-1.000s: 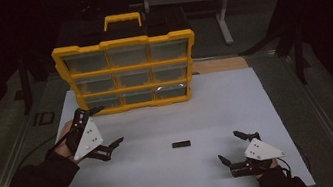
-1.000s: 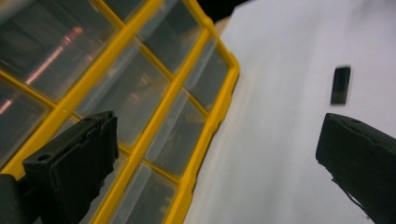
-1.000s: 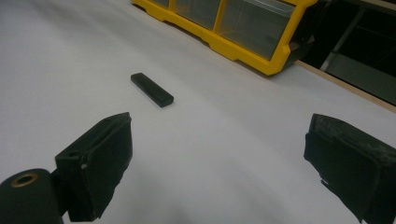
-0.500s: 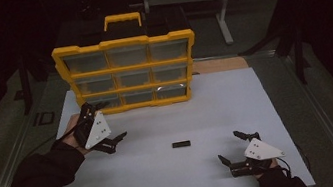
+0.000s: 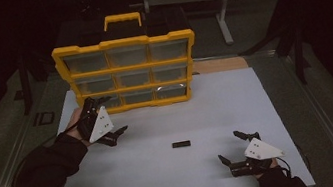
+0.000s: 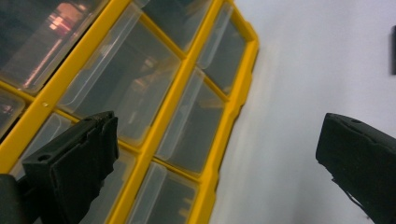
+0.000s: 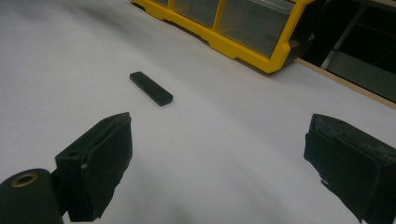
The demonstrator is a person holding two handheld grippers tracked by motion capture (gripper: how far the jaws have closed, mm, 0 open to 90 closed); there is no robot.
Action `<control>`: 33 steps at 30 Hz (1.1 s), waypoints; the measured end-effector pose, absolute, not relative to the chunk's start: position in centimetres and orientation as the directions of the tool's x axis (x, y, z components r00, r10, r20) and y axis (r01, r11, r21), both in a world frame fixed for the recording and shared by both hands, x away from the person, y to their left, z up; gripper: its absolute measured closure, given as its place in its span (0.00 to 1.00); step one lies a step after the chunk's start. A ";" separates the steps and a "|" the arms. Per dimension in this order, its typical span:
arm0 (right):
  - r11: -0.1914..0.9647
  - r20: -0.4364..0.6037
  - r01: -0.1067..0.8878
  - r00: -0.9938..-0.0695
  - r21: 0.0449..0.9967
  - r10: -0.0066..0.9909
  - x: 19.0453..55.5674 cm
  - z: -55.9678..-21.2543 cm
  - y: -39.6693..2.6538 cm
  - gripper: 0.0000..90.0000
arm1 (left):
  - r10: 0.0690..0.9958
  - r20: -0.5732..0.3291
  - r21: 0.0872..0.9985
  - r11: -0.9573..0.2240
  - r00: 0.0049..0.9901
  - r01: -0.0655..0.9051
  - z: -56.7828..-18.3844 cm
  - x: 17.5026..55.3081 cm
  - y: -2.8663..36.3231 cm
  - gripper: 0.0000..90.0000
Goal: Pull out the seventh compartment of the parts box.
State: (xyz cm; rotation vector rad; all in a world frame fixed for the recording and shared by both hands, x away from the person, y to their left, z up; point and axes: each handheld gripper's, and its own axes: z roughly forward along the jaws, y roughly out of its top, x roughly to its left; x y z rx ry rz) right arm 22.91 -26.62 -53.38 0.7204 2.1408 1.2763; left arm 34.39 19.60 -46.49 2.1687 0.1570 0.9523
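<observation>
My high view looks down the table; both gripper views sit low, close, sharing the yellow organizer (image 5: 127,74).

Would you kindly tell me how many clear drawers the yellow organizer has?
9, in three rows of three on the yellow organizer: top row, middle row, bottom row. The left gripper partly covers the bottom-left drawer.

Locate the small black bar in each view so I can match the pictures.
High view: the small black bar lies flat on the white table, near the middle, in front of the yellow drawer cabinet.
Left gripper view: a dark sliver at the right edge, likely the bar.
Right gripper view: upper left of centre.
Shared landmark: the cabinet.
</observation>
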 end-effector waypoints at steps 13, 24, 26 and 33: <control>0.404 -0.166 0.177 -0.713 0.898 0.681 23.0 -53.4 -26.7 0.09 | 0.333 0.647 0.591 -0.788 0.686 -0.175 -47.8 36.4 19.1 0.00; 0.396 -0.161 0.178 -0.711 0.901 0.685 23.0 -53.4 -26.8 0.09 | 0.289 0.682 0.539 -0.819 0.672 -0.195 -49.2 38.0 19.3 0.05; 0.395 -0.160 0.179 -0.710 0.901 0.686 23.0 -53.4 -26.8 0.09 | 0.281 0.696 0.526 -0.825 0.661 -0.204 -49.4 38.3 19.3 0.07; 0.395 -0.161 0.178 -0.709 0.901 0.687 23.0 -53.4 -26.9 0.09 | 0.291 0.719 0.511 -0.837 0.632 -0.196 -50.0 39.0 19.5 0.19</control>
